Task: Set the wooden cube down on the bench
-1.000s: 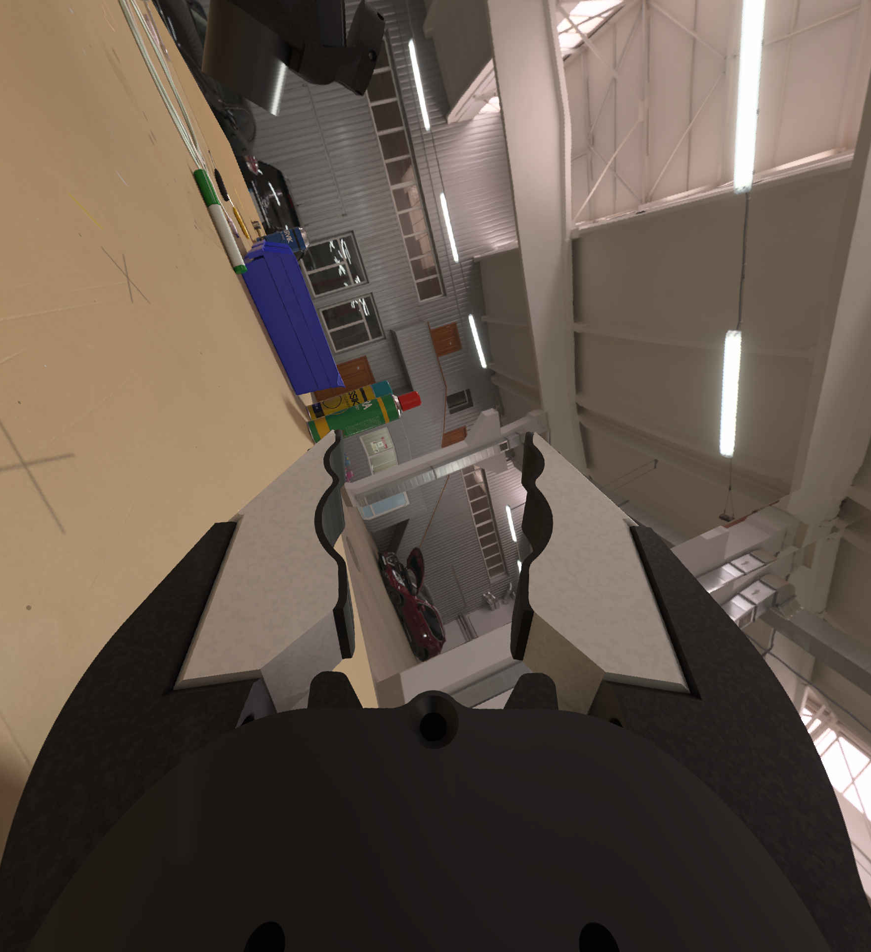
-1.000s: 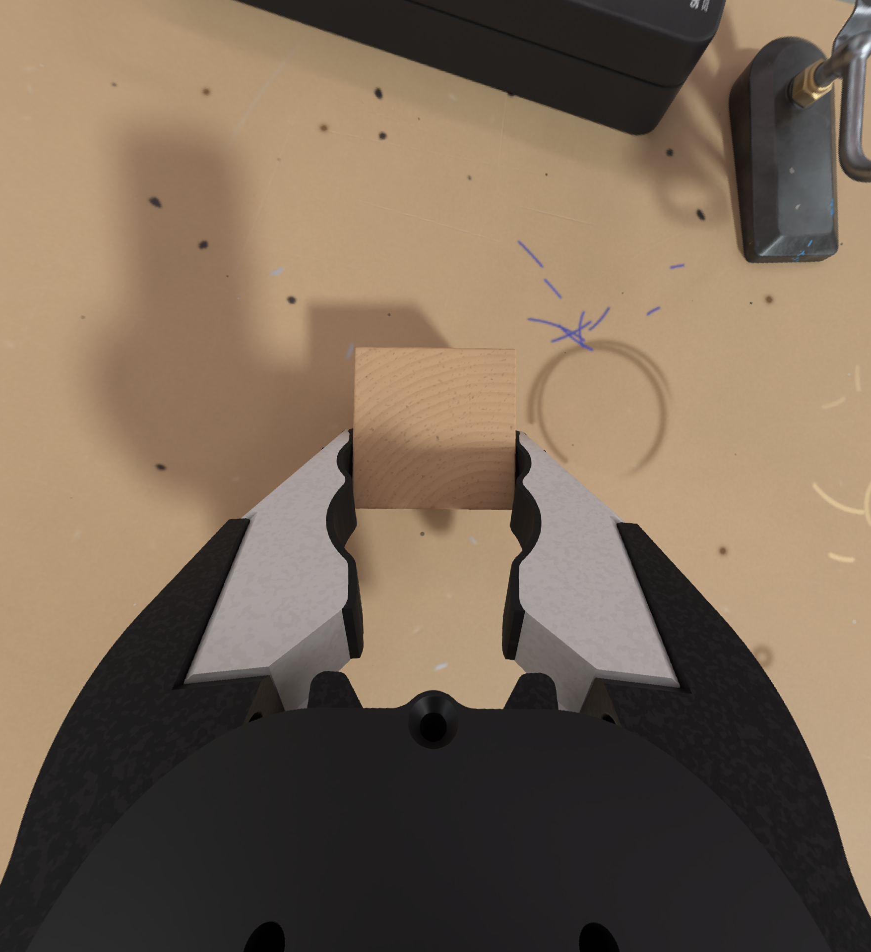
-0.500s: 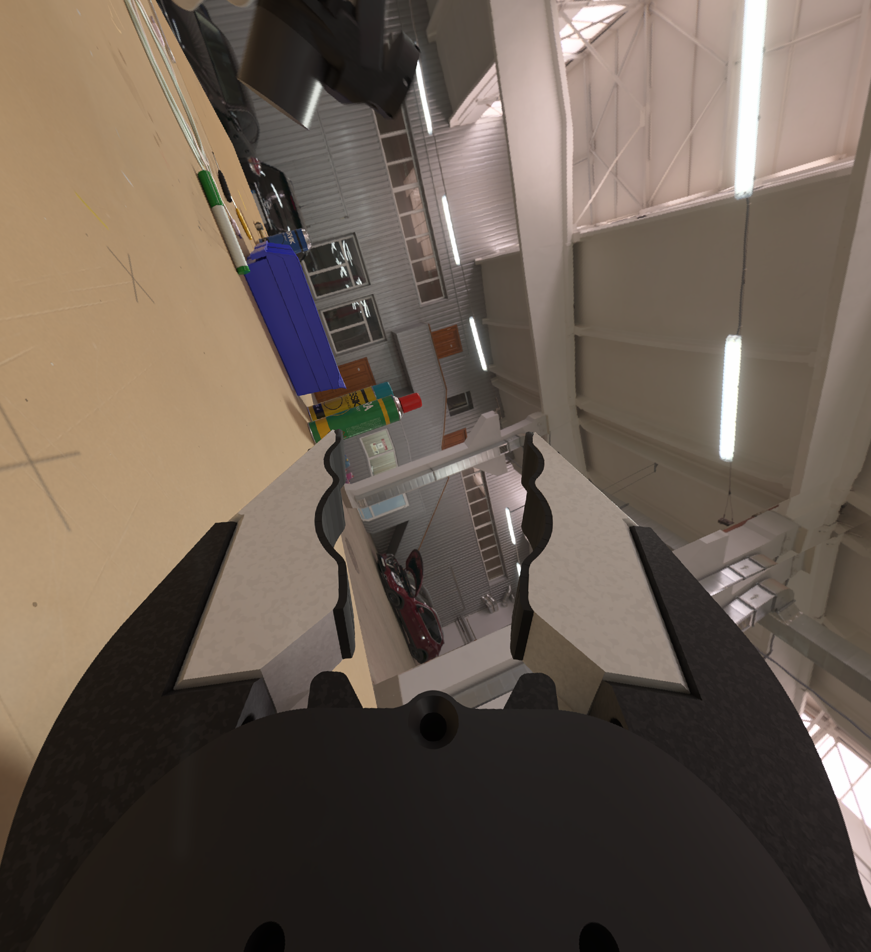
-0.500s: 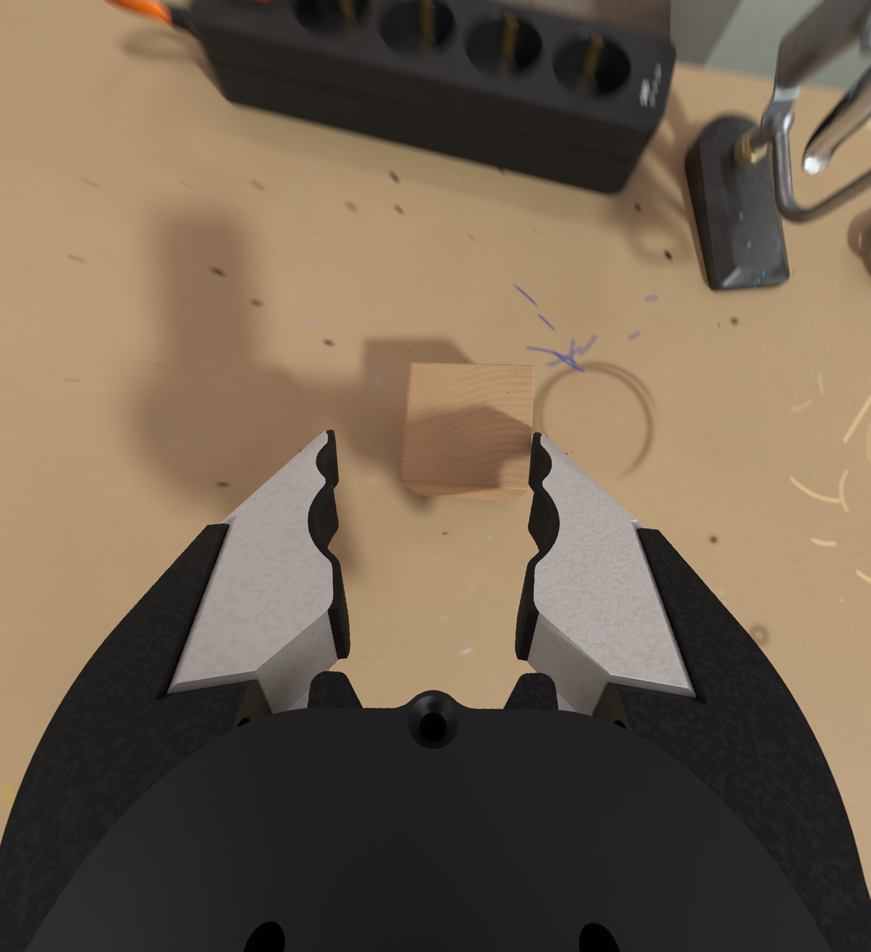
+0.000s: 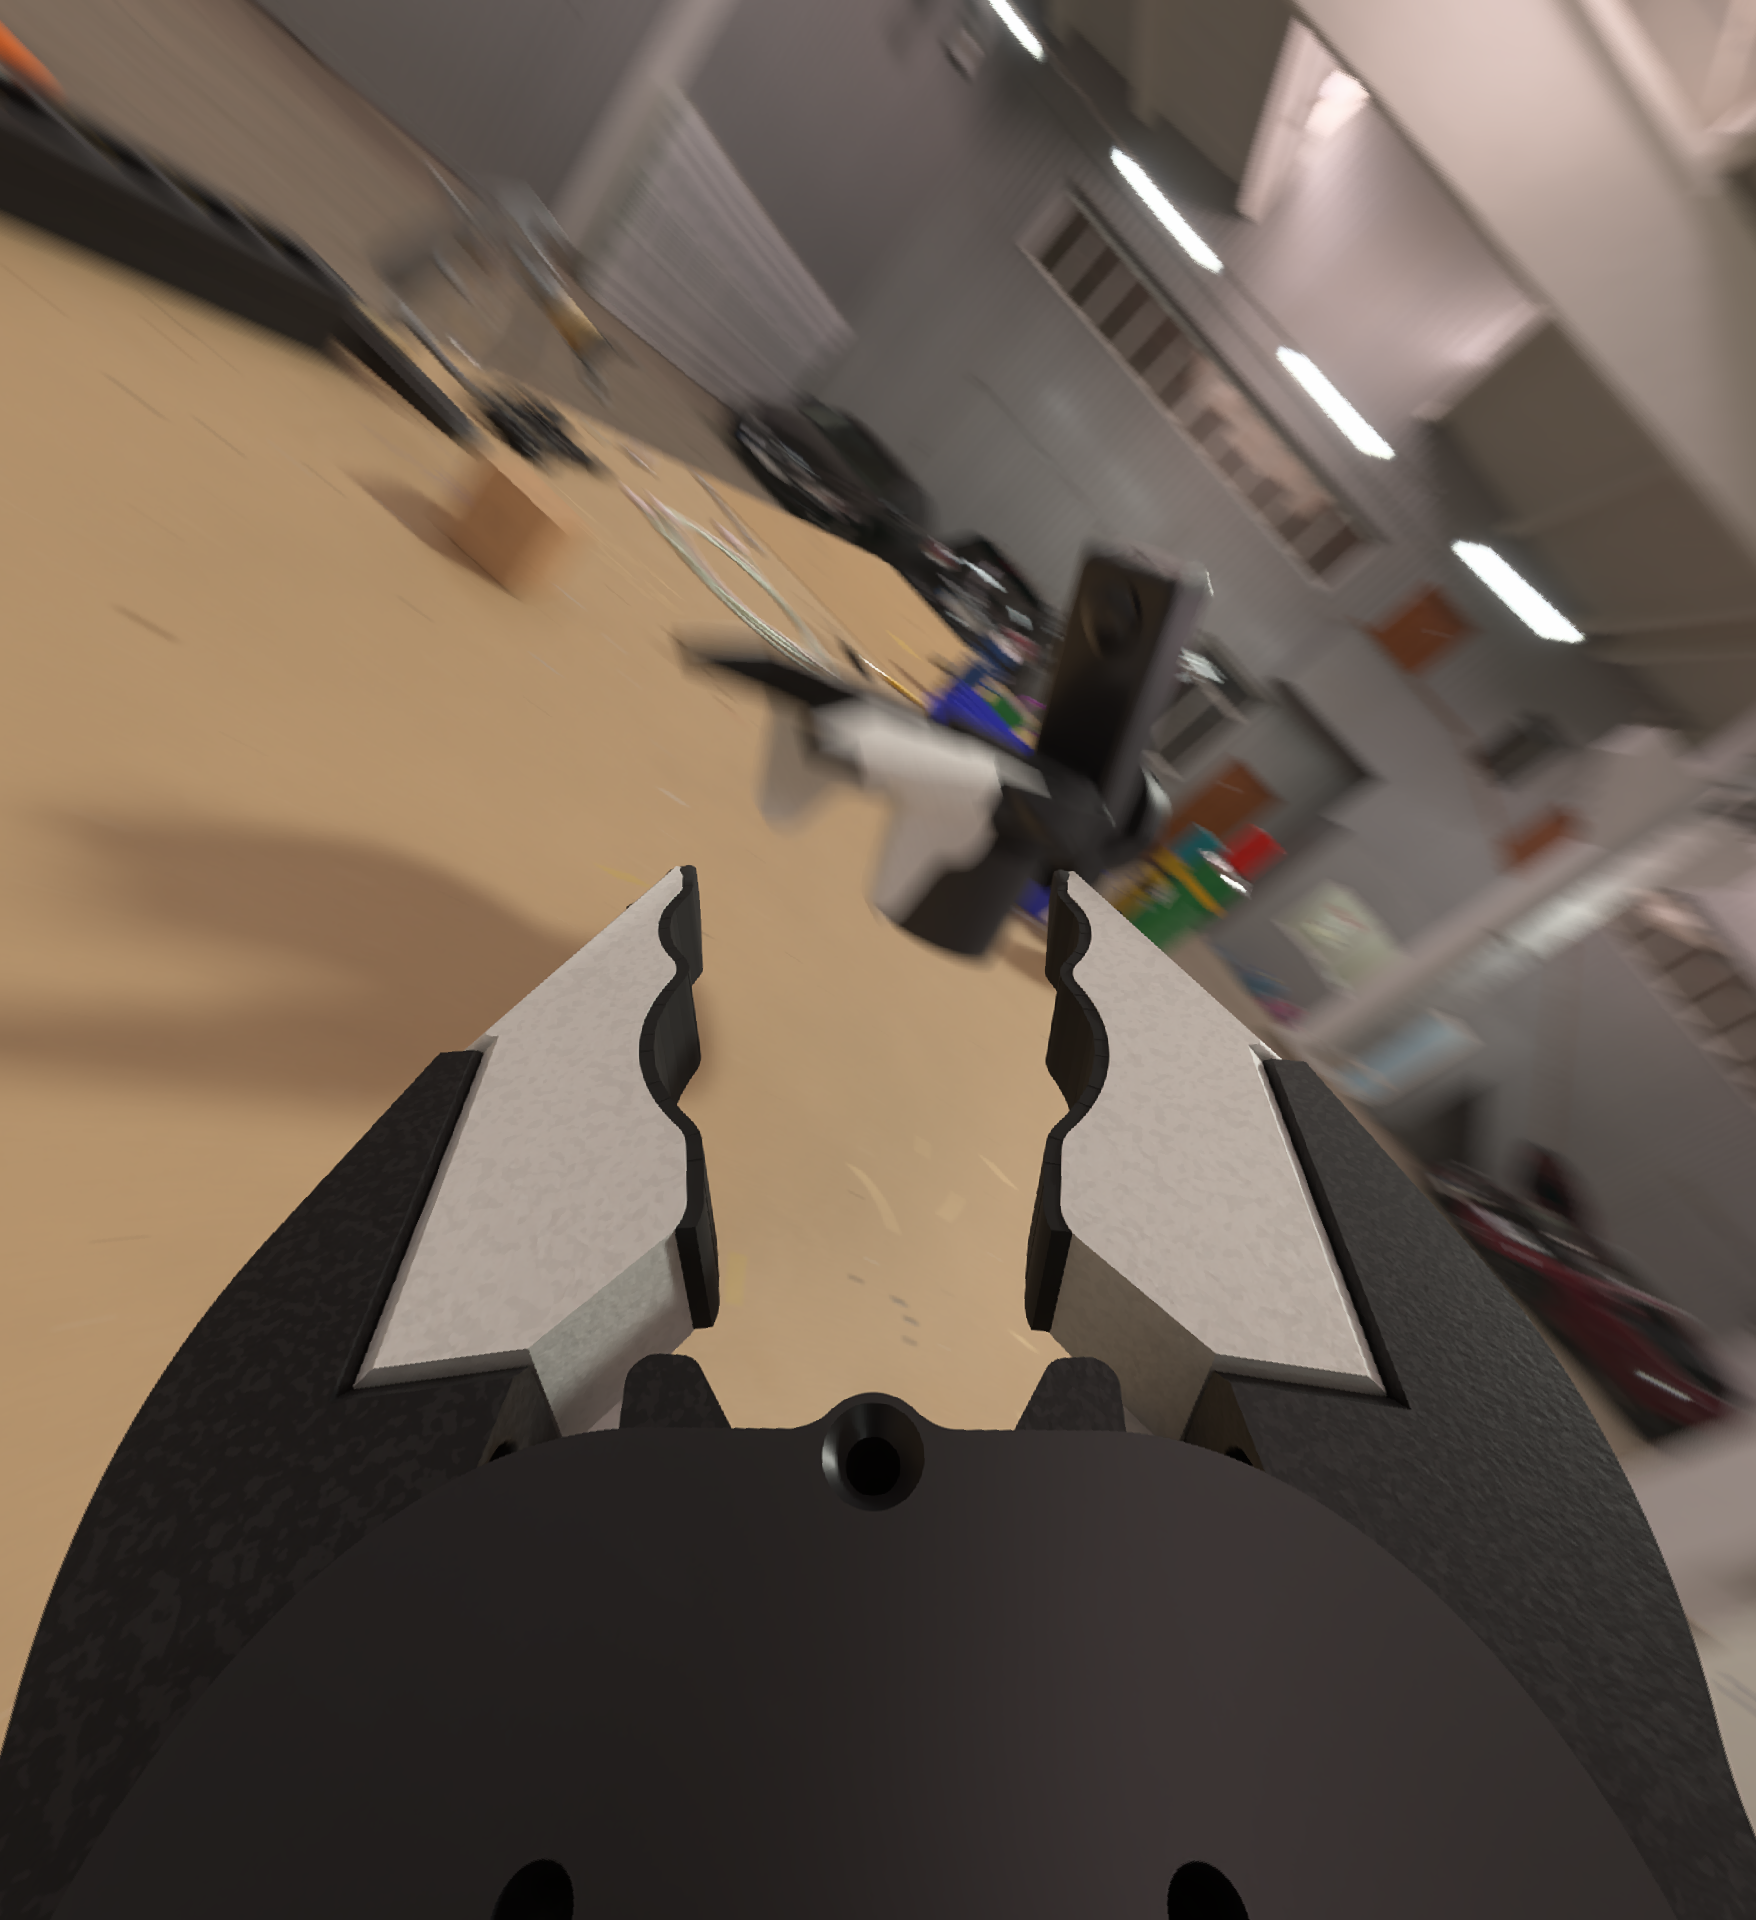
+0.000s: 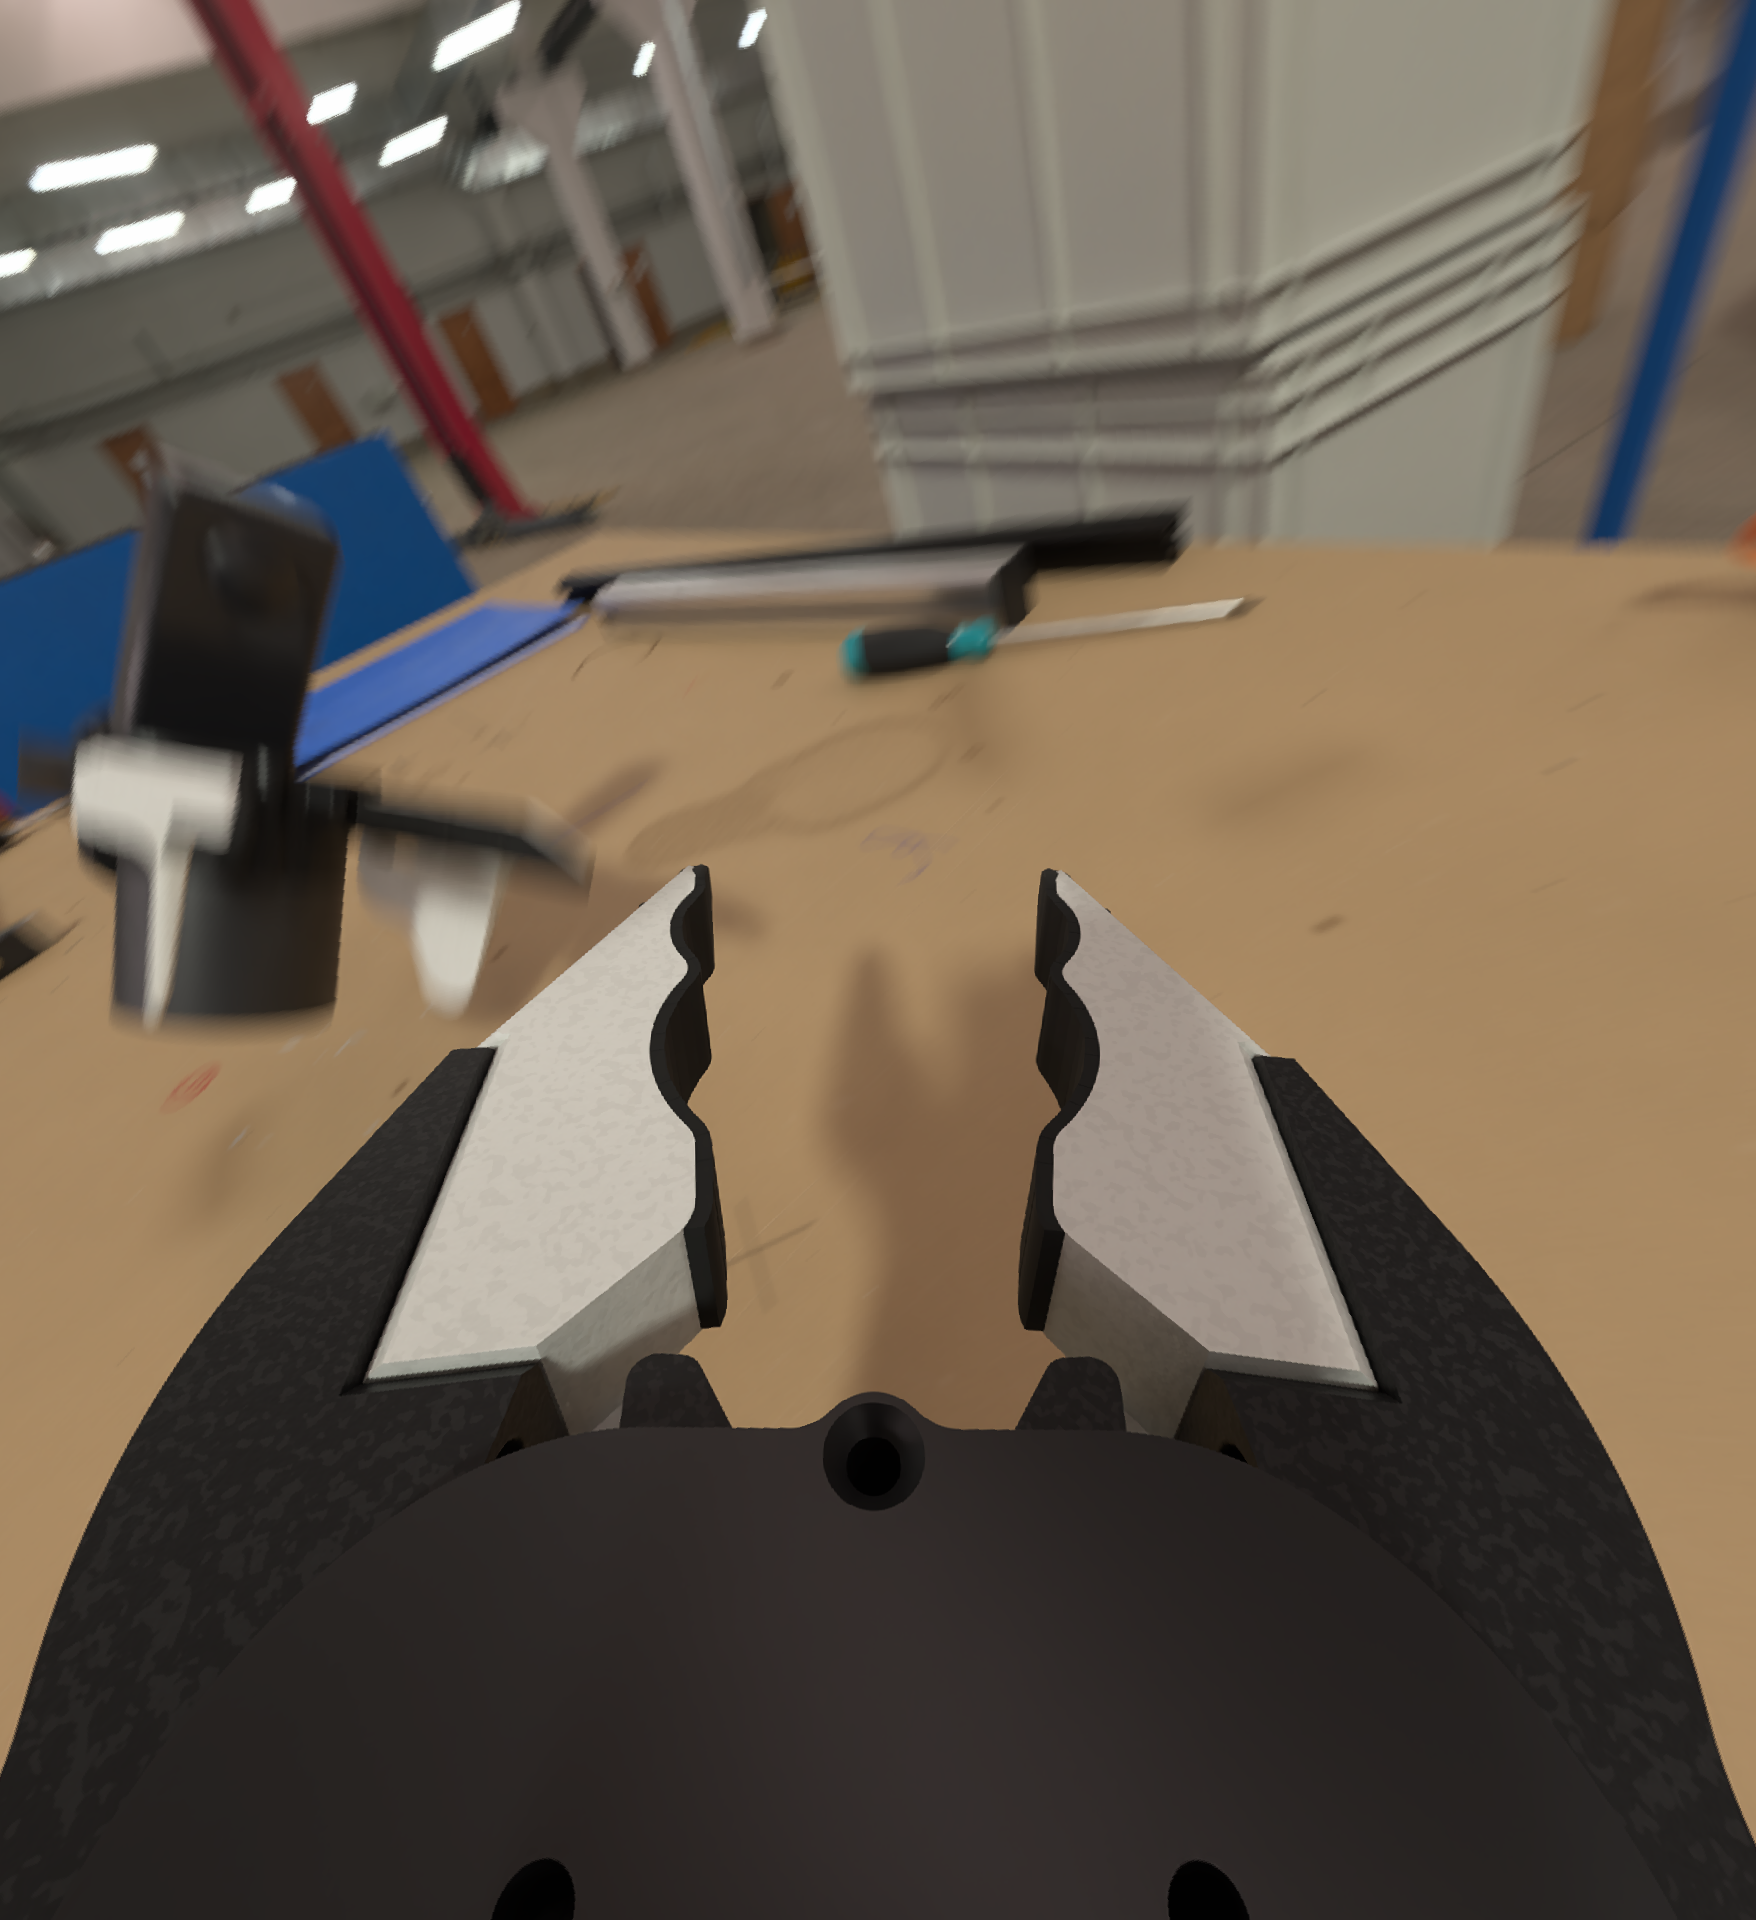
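Two grippers, left gripper (image 5: 872,894) and right gripper (image 6: 872,894), both with jaws apart and empty. One wooden cube (image 5: 508,523) on one bench (image 5: 230,727), one screwdriver (image 6: 1019,634), one long metal bar (image 6: 853,582), one blue panel (image 6: 375,582). Perhaps two spray cans (image 5: 1191,873), too blurred to count surely.

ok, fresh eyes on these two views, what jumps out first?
Each view is filled at the bottom by its own gripper, the left gripper and the right gripper, both with jaws spread and nothing between them. Beyond, the tan bench is smeared with motion blur. The wooden cube sits on it alone, far upper left in the left wrist view, while a teal-handled screwdriver lies at the far side in the right wrist view.
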Tool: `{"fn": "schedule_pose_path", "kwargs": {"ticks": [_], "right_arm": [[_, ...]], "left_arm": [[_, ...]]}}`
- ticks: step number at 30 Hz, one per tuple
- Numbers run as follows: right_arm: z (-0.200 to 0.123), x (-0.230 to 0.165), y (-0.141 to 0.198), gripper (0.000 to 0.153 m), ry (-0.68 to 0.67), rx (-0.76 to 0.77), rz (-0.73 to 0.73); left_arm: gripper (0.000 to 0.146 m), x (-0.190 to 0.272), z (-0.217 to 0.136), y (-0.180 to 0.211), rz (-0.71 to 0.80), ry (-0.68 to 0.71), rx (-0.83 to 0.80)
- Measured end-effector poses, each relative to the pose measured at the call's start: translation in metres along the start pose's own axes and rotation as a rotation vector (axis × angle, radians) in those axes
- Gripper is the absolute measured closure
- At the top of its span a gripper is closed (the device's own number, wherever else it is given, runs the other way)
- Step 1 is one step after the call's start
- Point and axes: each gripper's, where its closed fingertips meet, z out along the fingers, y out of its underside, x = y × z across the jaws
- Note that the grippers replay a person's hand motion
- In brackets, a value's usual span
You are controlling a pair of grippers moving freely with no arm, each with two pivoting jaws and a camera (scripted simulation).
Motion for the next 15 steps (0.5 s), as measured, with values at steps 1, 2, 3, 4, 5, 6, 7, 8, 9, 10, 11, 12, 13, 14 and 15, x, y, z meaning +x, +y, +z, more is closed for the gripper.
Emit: {"fn": "schedule_pose_path", "kwargs": {"ticks": [1,2,3,4,5,6,7,8,9,10,11,12,13,14,15], "right_arm": [[0.005,-0.013,0.015,0.089,-0.04,-0.054,0.013],[0.008,-0.023,0.027,0.089,-0.069,-0.098,0.04],[0.01,-0.03,0.036,0.088,-0.099,-0.127,0.078],[0.01,-0.035,0.041,0.087,-0.126,-0.141,0.122],[0.01,-0.038,0.045,0.086,-0.139,-0.147,0.162],[0.01,-0.039,0.049,0.084,-0.143,-0.15,0.189],[0.011,-0.038,0.052,0.083,-0.139,-0.154,0.203],[0.011,-0.038,0.055,0.082,-0.133,-0.162,0.208],[0.011,-0.039,0.058,0.082,-0.135,-0.171,0.212],[0.011,-0.04,0.059,0.082,-0.144,-0.177,0.216],[0.012,-0.042,0.059,0.082,-0.154,-0.179,0.22],[0.012,-0.044,0.059,0.082,-0.162,-0.179,0.219],[0.011,-0.046,0.059,0.082,-0.166,-0.178,0.213],[0.011,-0.046,0.058,0.082,-0.164,-0.177,0.198],[0.01,-0.047,0.058,0.082,-0.158,-0.175,0.179]], "left_arm": [[0.079,-0.005,-0.019,-0.022,0.055,-0.086,0.049],[0.08,-0.015,-0.044,-0.046,0.107,-0.219,0.103],[0.083,-0.028,-0.077,-0.07,0.147,-0.395,0.163],[0.087,-0.042,-0.118,-0.093,0.17,-0.594,0.229],[0.09,-0.051,-0.159,-0.112,0.184,-0.765,0.299],[0.092,-0.058,-0.198,-0.126,0.199,-0.889,0.363],[0.092,-0.066,-0.234,-0.133,0.205,-0.987,0.404],[0.091,-0.078,-0.264,-0.134,0.189,-1.079,0.408],[0.088,-0.093,-0.291,-0.13,0.158,-1.175,0.378],[0.083,-0.109,-0.317,-0.124,0.121,-1.279,0.333],[0.077,-0.124,-0.339,-0.117,0.1,-1.384,0.294],[0.072,-0.137,-0.357,-0.112,0.106,-1.486,0.263],[0.068,-0.148,-0.372,-0.107,0.126,-1.578,0.232],[0.065,-0.157,-0.382,-0.102,0.145,-1.65,0.195],[0.062,-0.166,-0.391,-0.097,0.152,-1.71,0.156]]}}
